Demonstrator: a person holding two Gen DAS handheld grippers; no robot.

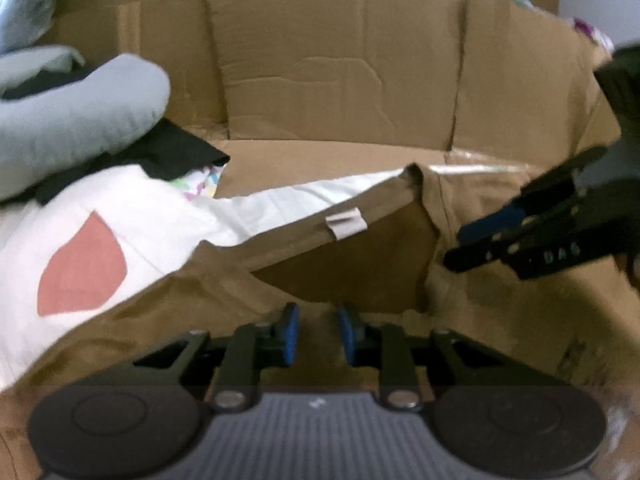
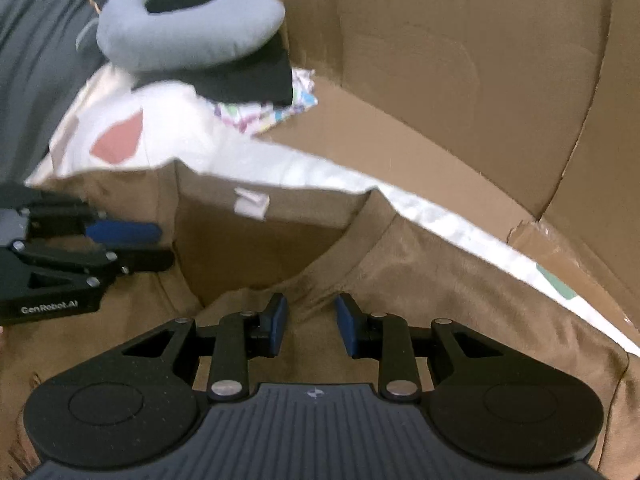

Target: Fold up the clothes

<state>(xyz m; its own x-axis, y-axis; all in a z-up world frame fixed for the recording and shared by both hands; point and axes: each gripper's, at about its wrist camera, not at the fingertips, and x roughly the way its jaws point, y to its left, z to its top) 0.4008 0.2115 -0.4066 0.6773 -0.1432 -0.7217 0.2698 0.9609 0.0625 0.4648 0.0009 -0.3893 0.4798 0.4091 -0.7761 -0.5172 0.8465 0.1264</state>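
A brown T-shirt [image 1: 352,264] [image 2: 440,280] lies spread on a white sheet, its neck opening and white label [image 1: 346,222] [image 2: 251,202] facing me. My left gripper [image 1: 318,322] hovers low over the shirt just below the collar, its blue pads a narrow gap apart with only flat brown cloth seen between them. It also shows from the side as the left gripper [image 2: 166,245], by the left shoulder. My right gripper [image 2: 310,320] sits over the front collar edge, slightly open. The left wrist view catches that right gripper [image 1: 456,246] by the right shoulder.
The white sheet [image 1: 120,208] [image 2: 180,128] with pink patches lies on a cardboard floor, and cardboard walls [image 1: 340,60] [image 2: 460,60] rise behind and to the right. A grey neck pillow [image 1: 80,112] [image 2: 192,28] rests on black cloth [image 1: 180,152] [image 2: 248,76] and patterned fabric [image 2: 260,114].
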